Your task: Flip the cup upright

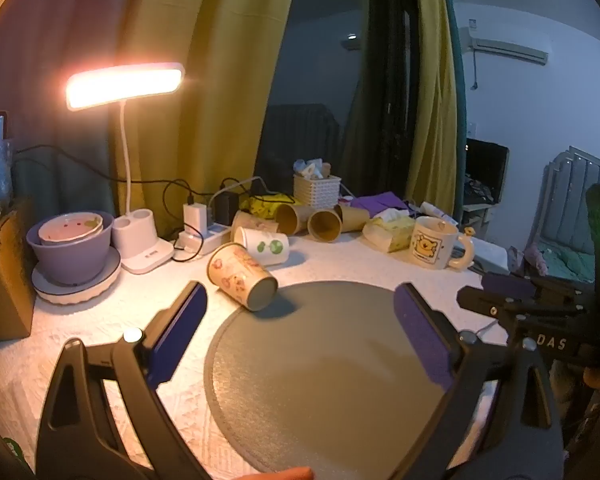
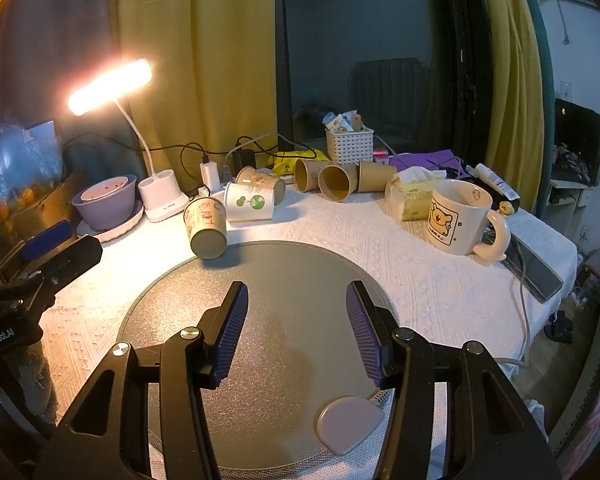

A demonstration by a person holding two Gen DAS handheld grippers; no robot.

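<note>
A paper cup with pink flower prints lies on its side at the far left edge of the round grey mat, its bottom facing me. It also shows in the right wrist view, beyond the mat. My left gripper is open and empty, hovering over the mat just short of the cup. My right gripper is open and empty above the mat's middle, well short of the cup. The right gripper shows at the right edge of the left wrist view.
Several other paper cups lie on their sides behind. A bear mug stands at right beside a tissue pack. A lit desk lamp, purple bowls, a power strip and a white basket line the back.
</note>
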